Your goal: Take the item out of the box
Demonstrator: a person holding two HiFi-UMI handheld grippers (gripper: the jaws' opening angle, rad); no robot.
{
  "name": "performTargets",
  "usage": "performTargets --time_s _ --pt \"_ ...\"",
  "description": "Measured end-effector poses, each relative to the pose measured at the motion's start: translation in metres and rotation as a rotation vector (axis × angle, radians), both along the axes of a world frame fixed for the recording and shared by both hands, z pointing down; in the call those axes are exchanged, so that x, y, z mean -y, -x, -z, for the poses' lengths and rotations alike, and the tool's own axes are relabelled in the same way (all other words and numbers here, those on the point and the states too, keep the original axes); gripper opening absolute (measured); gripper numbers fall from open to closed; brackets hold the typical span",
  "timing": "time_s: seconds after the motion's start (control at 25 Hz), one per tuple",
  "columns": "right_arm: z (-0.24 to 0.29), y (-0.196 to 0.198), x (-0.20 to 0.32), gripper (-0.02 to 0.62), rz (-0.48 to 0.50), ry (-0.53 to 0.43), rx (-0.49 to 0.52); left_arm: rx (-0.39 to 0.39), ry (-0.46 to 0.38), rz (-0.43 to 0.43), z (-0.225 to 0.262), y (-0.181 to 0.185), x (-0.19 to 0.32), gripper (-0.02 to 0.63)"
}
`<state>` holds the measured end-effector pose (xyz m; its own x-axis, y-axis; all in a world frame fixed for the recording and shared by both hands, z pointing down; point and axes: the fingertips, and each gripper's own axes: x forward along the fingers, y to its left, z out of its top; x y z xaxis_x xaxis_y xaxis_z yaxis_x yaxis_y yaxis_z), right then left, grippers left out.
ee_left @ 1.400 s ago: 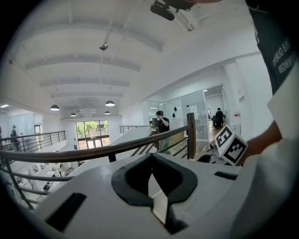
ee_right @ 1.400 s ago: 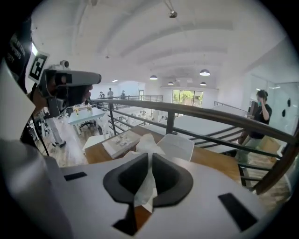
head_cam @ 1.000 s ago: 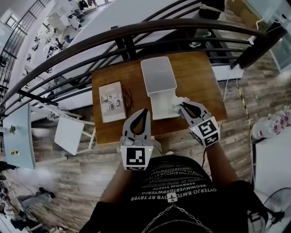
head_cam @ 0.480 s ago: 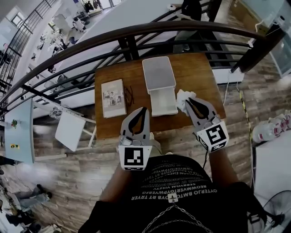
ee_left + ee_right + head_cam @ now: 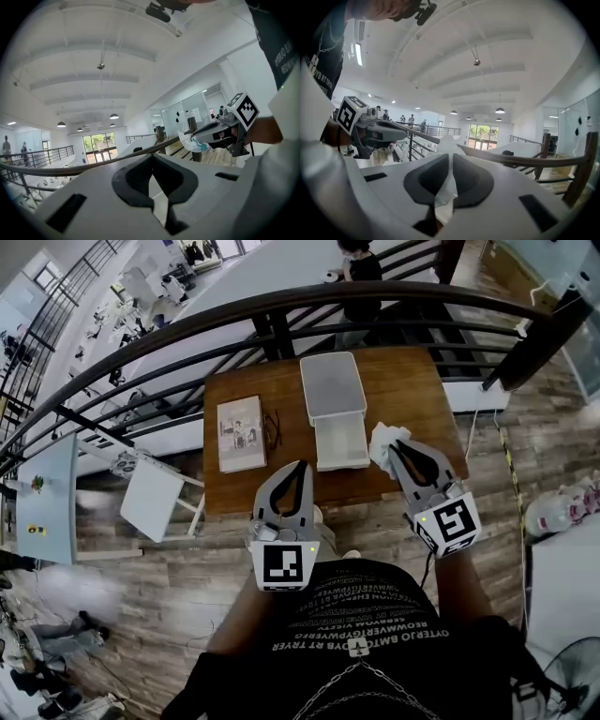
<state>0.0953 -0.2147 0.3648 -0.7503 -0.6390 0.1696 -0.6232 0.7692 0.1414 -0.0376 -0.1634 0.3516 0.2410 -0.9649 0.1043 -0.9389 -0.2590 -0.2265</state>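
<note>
The crumpled white item [image 5: 379,440] is held outside the open box [image 5: 340,444], just to its right, clamped between the jaws of the right gripper [image 5: 392,448]. The left gripper [image 5: 298,471] is observed closed and empty, in front of the box.

Inventory for you, on the wooden surface [image 5: 417,395]:
- One booklet [image 5: 241,433], flat, near the left edge.
- One pair of glasses [image 5: 273,430], just beside the booklet's right side.

Off the surface:
- A dark railing [image 5: 281,307], past the far edge.
- A white chair [image 5: 155,501], on the floor to its left.
</note>
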Motion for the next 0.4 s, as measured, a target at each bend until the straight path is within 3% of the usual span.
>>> performTargets --time_s 0.4 --pt "-0.029 0.001 0.017 0.027 -0.006 0.039 0.008 0.0 0.029 -0.008 -0.02 -0.002 0.022 0.006"
